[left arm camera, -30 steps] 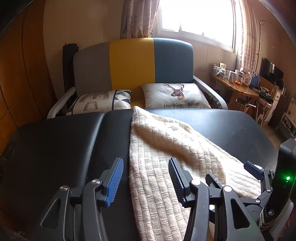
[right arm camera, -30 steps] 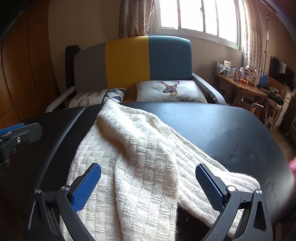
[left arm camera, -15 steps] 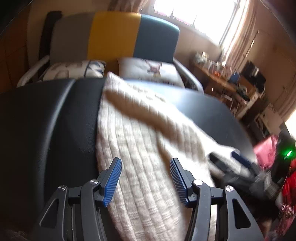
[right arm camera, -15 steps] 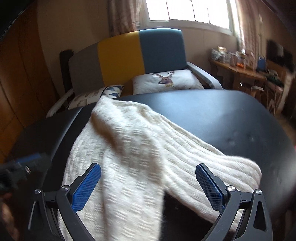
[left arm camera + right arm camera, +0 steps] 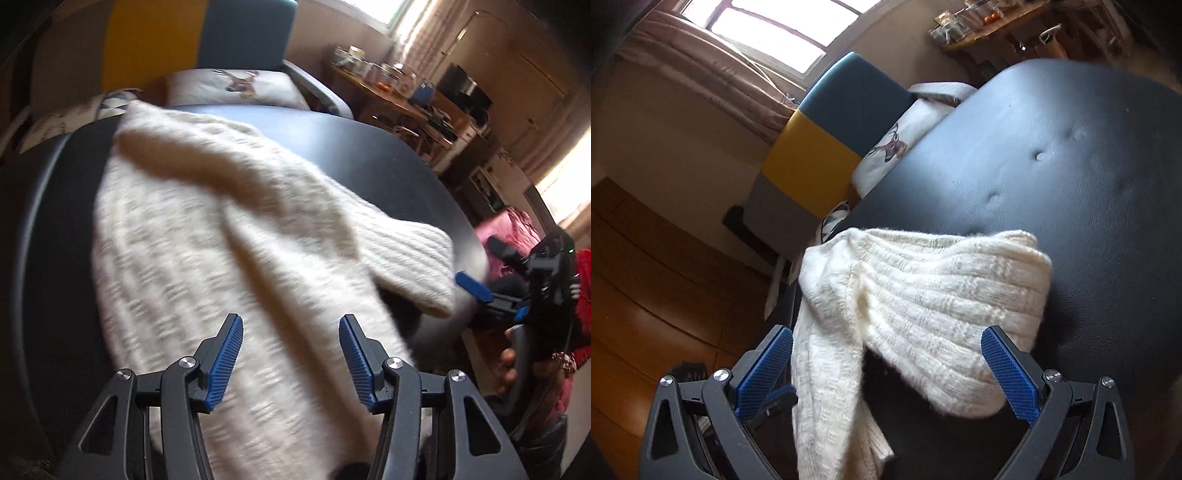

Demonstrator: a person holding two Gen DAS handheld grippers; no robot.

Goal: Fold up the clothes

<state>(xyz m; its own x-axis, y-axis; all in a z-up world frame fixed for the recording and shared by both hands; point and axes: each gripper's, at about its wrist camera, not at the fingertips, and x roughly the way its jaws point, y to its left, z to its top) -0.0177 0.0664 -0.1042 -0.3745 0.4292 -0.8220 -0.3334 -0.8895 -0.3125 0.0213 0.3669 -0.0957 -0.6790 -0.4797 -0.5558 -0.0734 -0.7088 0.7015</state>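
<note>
Cream ribbed knit is what fills both my views: the sweater [image 5: 229,236] lies spread over the black padded table [image 5: 388,162], its body running from the far edge toward me and spilling off the near edge. One sleeve [image 5: 402,254] crosses to the right and ends near the table's right side, its cuff lifted a little so a dark gap shows beneath it.

My left claw [image 5: 291,358] sits low over the near part of the sweater, its blue pads apart with knit visible between them; I see nothing pinched (the view is motion-blurred, so the fine detail is soft). My right claw [image 5: 886,373] is tilted steeply and spread wide, one finger at the left edge of the hanging fabric, the other just beside the sleeve's fold; it has hold of nothing that I can see. From the left view, the right claw's blue tip [image 5: 472,286] lies close against the sleeve end, with a hand [image 5: 509,365] on its handle behind.

Beyond the table stands a sofa [image 5: 827,147] with grey, yellow and teal panels, and a white pillow printed with a deer [image 5: 897,144] on its seat. A wooden desk [image 5: 391,99] crowded with small items lines the right wall, and something pink [image 5: 509,232] lies off the table's right side.
</note>
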